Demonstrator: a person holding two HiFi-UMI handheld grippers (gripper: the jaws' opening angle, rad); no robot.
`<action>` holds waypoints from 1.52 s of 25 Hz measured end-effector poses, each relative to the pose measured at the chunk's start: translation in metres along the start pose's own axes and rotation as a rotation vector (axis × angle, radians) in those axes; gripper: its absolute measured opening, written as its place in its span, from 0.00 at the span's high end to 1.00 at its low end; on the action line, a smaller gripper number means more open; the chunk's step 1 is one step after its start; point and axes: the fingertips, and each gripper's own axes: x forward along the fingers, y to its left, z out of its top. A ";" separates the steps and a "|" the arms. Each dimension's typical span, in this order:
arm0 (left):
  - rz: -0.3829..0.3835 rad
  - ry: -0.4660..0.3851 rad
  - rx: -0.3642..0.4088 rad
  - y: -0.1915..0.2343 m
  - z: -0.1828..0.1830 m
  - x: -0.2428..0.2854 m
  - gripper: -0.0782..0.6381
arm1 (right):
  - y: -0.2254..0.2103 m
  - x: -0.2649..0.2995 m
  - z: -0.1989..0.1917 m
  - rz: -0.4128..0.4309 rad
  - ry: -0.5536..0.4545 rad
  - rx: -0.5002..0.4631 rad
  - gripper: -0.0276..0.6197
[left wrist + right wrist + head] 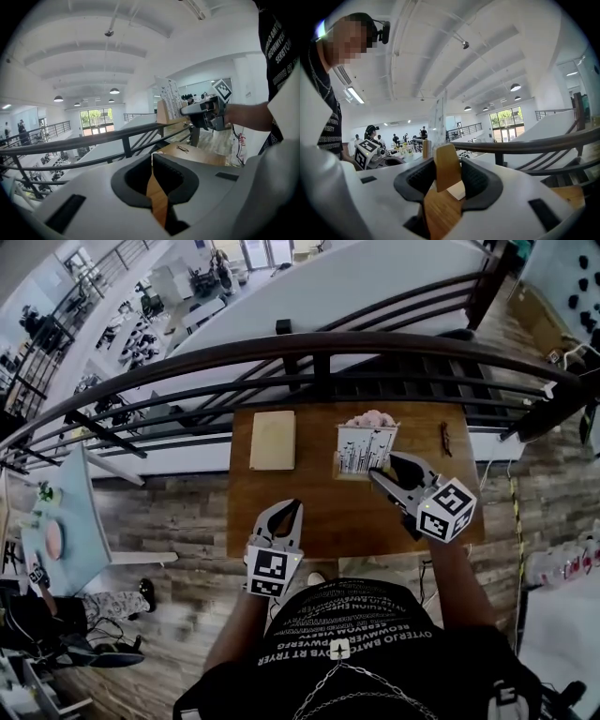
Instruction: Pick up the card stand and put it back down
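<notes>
We judge the task to be at its midpoint. The card stand [366,448] is gripped and, seen from the left gripper view, appears raised clear of the worktop [328,512], so the set-down remains. The right gripper [382,467] has its jaws wide and pressed on the stand's wooden base, with the card rising upright above them. The left gripper [292,506] hovers over the near edge of the worktop, its jaws closed to a slit and holding nothing. The next move calls for a straight, level descent so that the base lands flat, followed by release. Bare worktop lies on the near side of the stand and between it and the cream board [273,440] to the left. A pink item [370,418], which we cannot identify, shows just behind the stand. The glasses [446,439] lie to its right, and the railing [309,348] runs beyond the far edge. We keep the descent clear of all three.
</notes>
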 end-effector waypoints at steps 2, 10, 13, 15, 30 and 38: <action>0.000 0.009 -0.003 -0.003 -0.002 0.002 0.84 | -0.001 0.001 -0.012 -0.001 0.020 0.005 0.68; 0.010 0.041 -0.002 -0.004 -0.009 0.015 0.84 | -0.017 0.013 -0.072 -0.023 0.082 0.054 0.68; 0.013 0.053 -0.006 -0.005 -0.012 0.020 0.84 | -0.023 0.016 -0.096 -0.018 0.109 0.074 0.68; 0.019 0.061 -0.009 -0.004 -0.012 0.024 0.84 | -0.028 0.018 -0.110 -0.011 0.122 0.088 0.68; 0.056 0.109 -0.019 0.004 -0.012 0.049 0.84 | -0.077 0.034 -0.210 -0.022 0.223 0.181 0.68; 0.076 0.121 0.001 0.004 -0.004 0.060 0.84 | -0.102 0.040 -0.256 -0.059 0.277 0.199 0.68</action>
